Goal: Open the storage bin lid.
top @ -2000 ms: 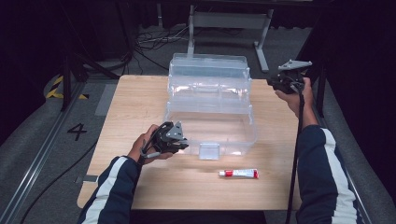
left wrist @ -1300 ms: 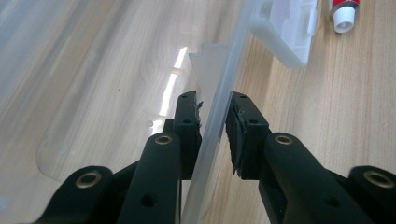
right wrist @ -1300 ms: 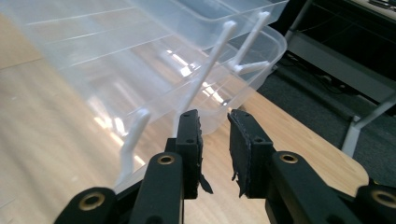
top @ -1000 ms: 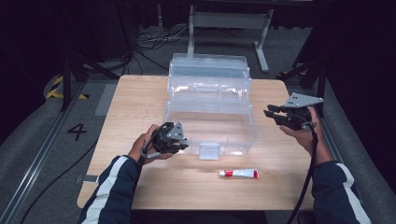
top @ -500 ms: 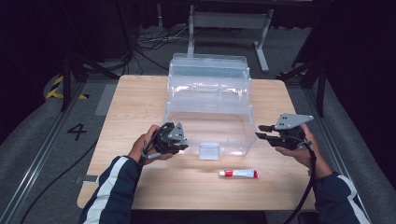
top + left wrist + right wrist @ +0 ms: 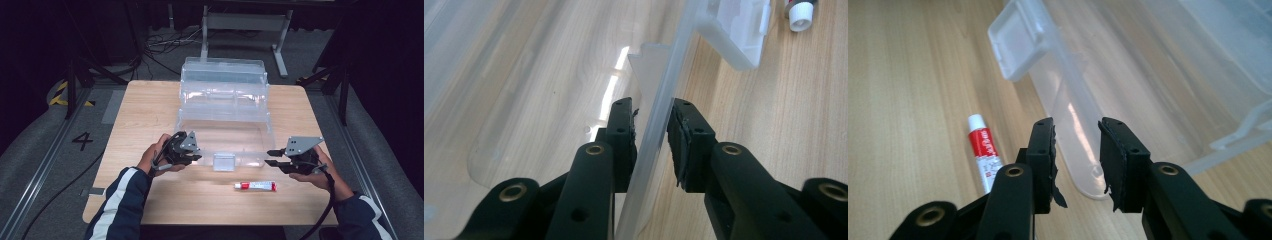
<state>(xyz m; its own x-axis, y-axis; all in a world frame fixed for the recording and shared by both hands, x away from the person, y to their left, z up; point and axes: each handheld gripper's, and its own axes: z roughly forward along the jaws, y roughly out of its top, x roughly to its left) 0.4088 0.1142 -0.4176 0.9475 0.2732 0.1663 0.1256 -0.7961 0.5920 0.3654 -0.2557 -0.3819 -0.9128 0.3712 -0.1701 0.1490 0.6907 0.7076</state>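
Tube [image 6: 255, 186]: lies flat on the table [image 6: 150, 120], nearest the person, just in front of the box; its far end is cut off in the left gripper view.
Left gripper [image 6: 187, 150]: clamped on the box's near rim; in its own view the pads press the clear wall from both sides.
Right gripper [image 6: 272, 157]: jaws apart, just been opening, nothing between them; it hovers near the box's right front corner, not touching.
Box [image 6: 225, 125]: clear, open, mid-table; its edges are hard to trace against the wood.
Latch [image 6: 223, 161]: hangs at the front wall.
Lid [image 6: 222, 70]: stands behind, its back edge blurred.
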